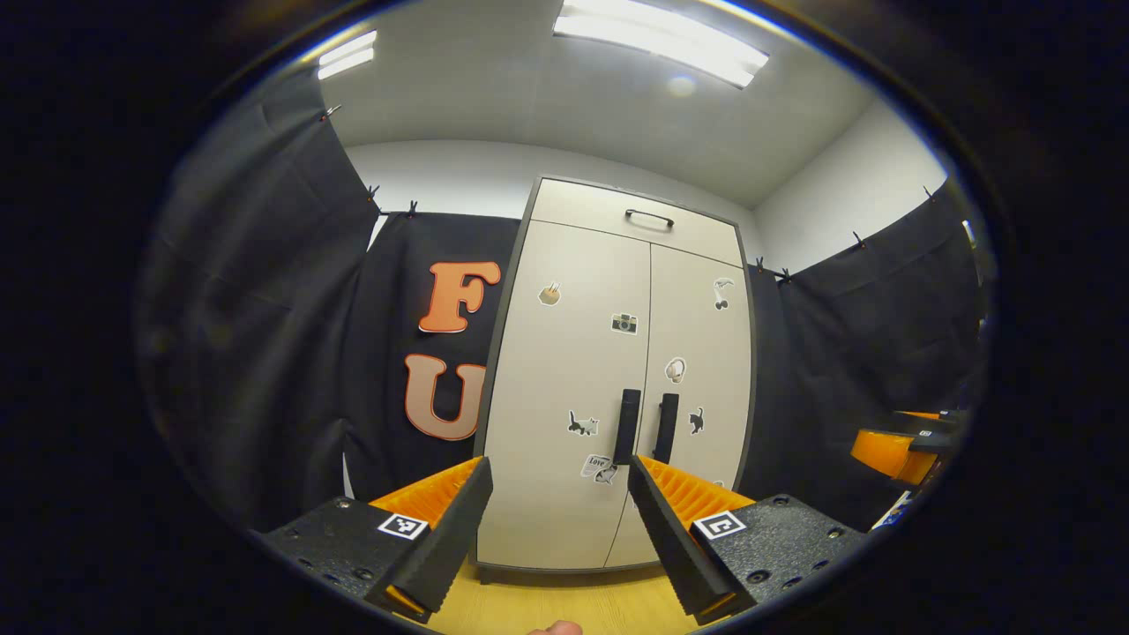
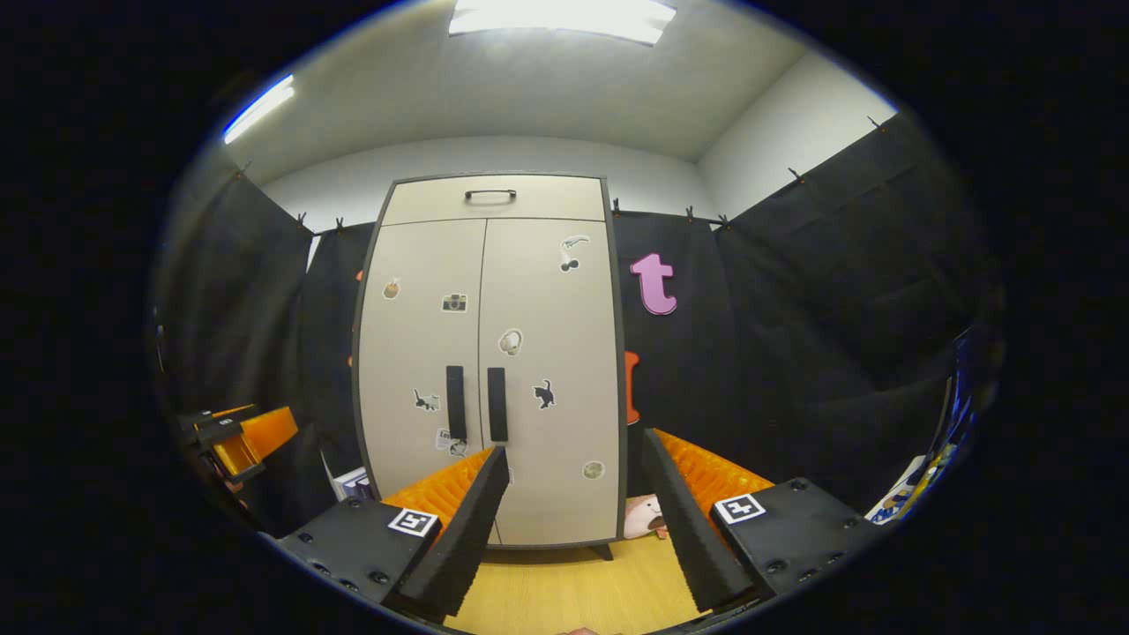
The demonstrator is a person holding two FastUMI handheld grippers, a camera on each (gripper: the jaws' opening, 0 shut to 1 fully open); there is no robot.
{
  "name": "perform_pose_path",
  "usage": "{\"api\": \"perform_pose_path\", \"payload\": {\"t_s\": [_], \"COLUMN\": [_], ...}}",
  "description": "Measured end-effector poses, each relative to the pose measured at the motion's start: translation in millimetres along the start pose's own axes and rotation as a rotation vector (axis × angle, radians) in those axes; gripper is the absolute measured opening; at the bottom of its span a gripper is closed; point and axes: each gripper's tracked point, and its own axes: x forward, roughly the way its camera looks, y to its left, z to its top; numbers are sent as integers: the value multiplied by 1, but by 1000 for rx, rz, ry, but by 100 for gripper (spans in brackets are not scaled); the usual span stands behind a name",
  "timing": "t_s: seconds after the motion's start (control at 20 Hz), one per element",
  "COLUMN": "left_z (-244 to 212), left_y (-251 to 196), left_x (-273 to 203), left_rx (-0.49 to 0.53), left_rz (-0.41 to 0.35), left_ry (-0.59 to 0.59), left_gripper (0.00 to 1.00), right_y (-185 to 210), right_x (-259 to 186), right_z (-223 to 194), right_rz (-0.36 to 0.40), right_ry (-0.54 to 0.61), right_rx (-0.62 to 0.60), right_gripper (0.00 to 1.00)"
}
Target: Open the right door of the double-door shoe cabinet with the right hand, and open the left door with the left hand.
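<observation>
Both doors shut. My right gripper [image 2: 573, 494] and left gripper [image 1: 560, 503] released, fingers spread, well short of cabinet [image 2: 423, 494]. Line right fingers square on right handle [image 2: 497, 404] first, close fully before pulling.

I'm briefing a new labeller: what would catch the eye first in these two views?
The tall shoe cabinet stands dead ahead, both doors closed, small stickers scattered on them. Two dark vertical handles sit side by side at the centre seam. Both the left gripper and the right gripper are open, short of the doors.

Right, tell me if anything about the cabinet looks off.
Nothing stands out. The shoe cabinet stands upright, both doors shut and flush, the two handles side by side and intact. Both grippers hang back from it with jaws open.
</observation>
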Motion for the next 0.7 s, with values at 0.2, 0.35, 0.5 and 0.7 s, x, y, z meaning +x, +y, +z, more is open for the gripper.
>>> {"api": "perform_pose_path", "payload": {"t_s": [0.2, 0.35, 0.5, 0.7], "left_z": [-9, -17, -21, -19], "left_y": [9, 17, 31, 54], "left_x": [-4, -5, -8, -13], "left_rx": [13, -1, 0, 31], "left_rz": [31, 47, 72, 135], "left_ry": [6, 16, 19, -8], "left_gripper": [94, 94, 94, 94], "right_y": [27, 41, 56, 80], "right_x": [45, 102, 162, 228], "right_z": [12, 19, 16, -4], "right_rz": [97, 136, 159, 178], "right_ry": [17, 31, 47, 82], "right_rx": [60, 89, 86, 46], "right_gripper": [98, 98, 98, 98]}}
